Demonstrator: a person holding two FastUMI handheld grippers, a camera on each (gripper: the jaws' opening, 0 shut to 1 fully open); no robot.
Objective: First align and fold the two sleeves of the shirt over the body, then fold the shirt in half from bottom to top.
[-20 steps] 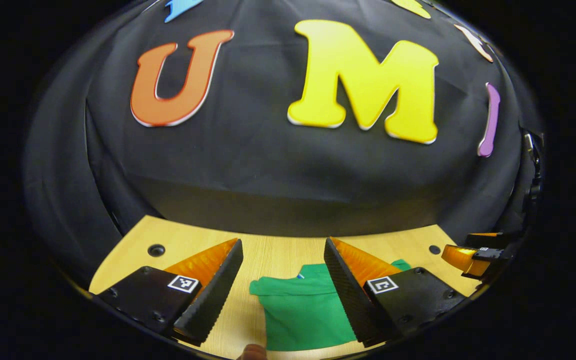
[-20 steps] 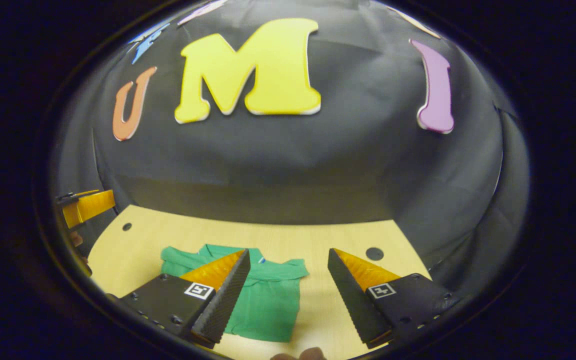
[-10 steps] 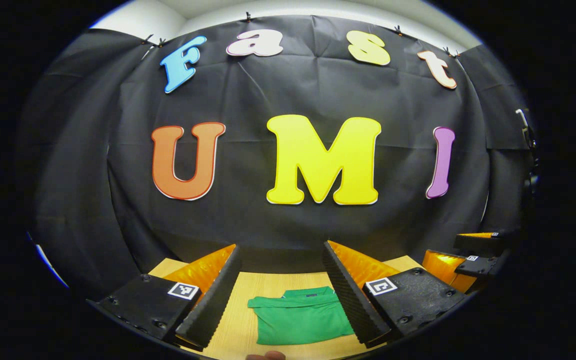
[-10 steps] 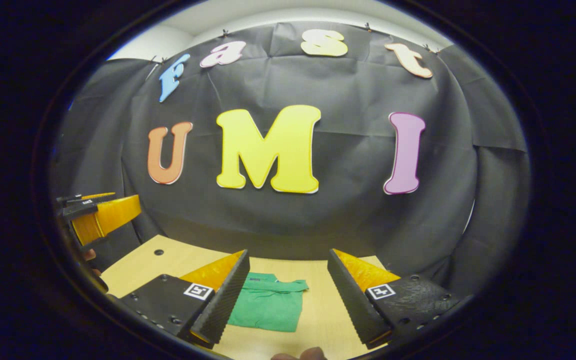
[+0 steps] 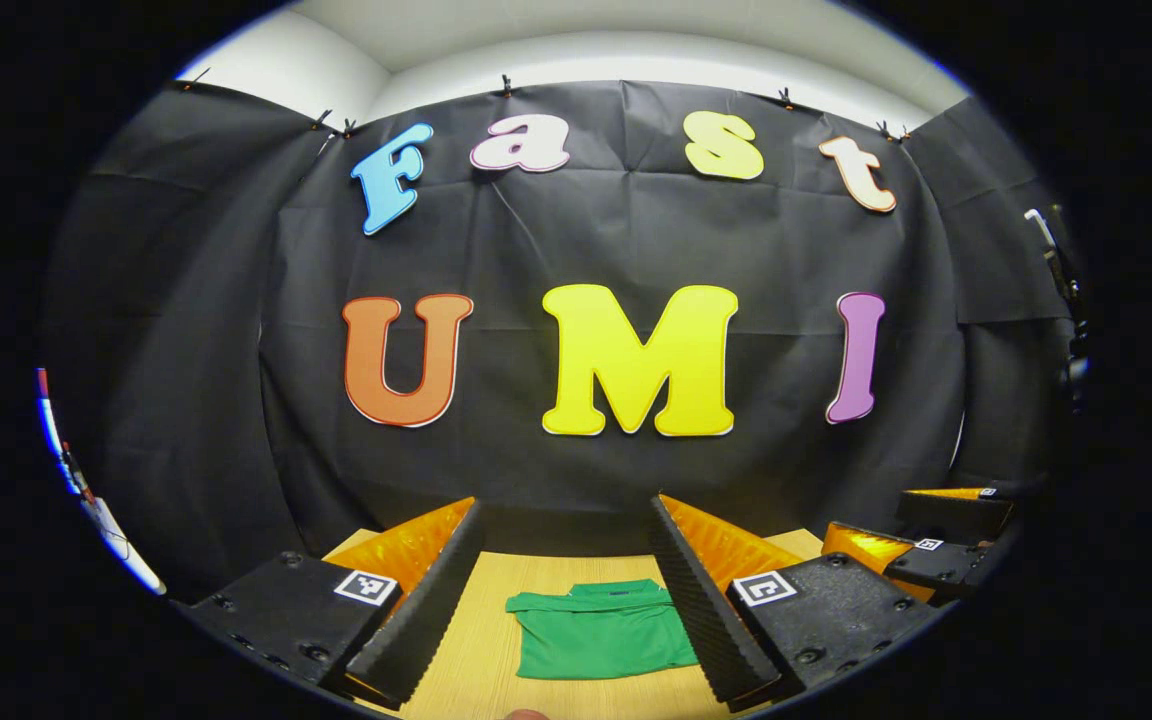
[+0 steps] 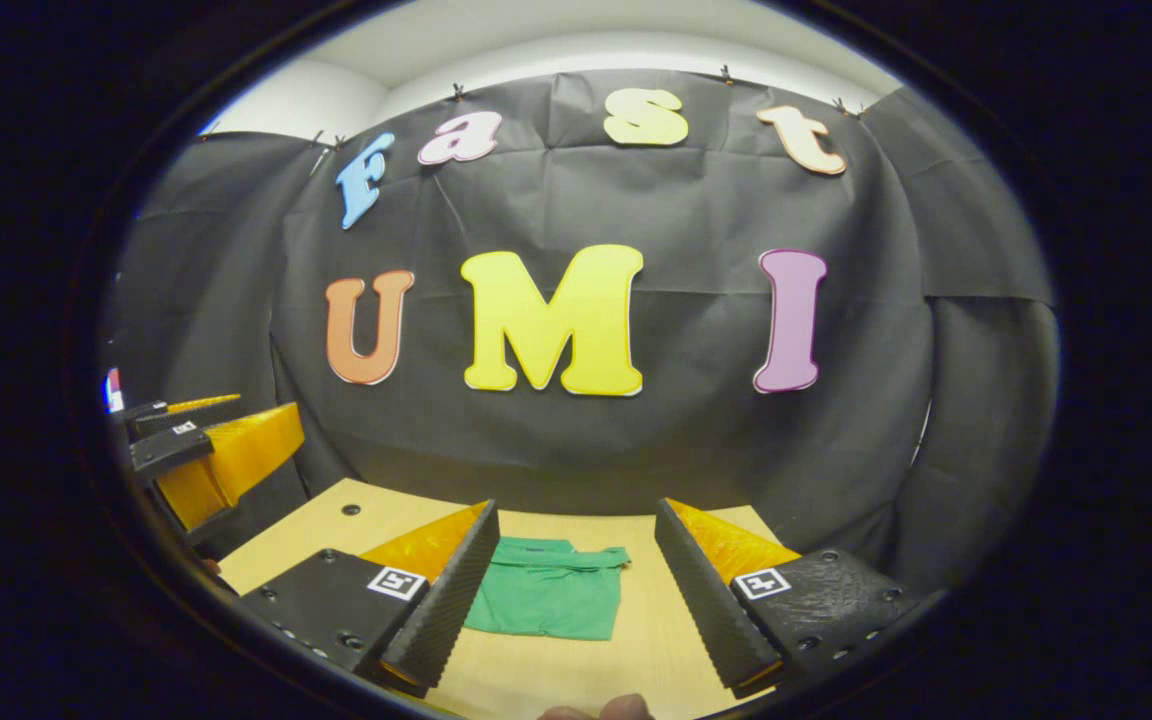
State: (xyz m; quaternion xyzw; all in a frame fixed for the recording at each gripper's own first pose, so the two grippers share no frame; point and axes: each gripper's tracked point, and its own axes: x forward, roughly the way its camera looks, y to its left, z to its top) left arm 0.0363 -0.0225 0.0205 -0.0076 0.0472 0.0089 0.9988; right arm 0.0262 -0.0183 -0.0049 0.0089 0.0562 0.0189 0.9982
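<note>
From the left gripper view I found the green shirt point(image 5: 601, 640) lying folded into a compact rectangle on the wooden table point(image 5: 476, 650), collar toward the booth wall. My left gripper point(image 5: 566, 600) hung above the shirt, jaws spread wide, touching nothing. The right gripper point(image 5: 921, 545) sat right of the shirt, well apart.

Light wood table point(image 5: 481, 660) is carrying one thing: green shirt point(image 5: 601, 632), lying flat & folded into a compact rectangle, collar toward the far edge. In right gripper view a small round hole point(image 6: 349, 510) is showing near table's far-left corner.
</note>
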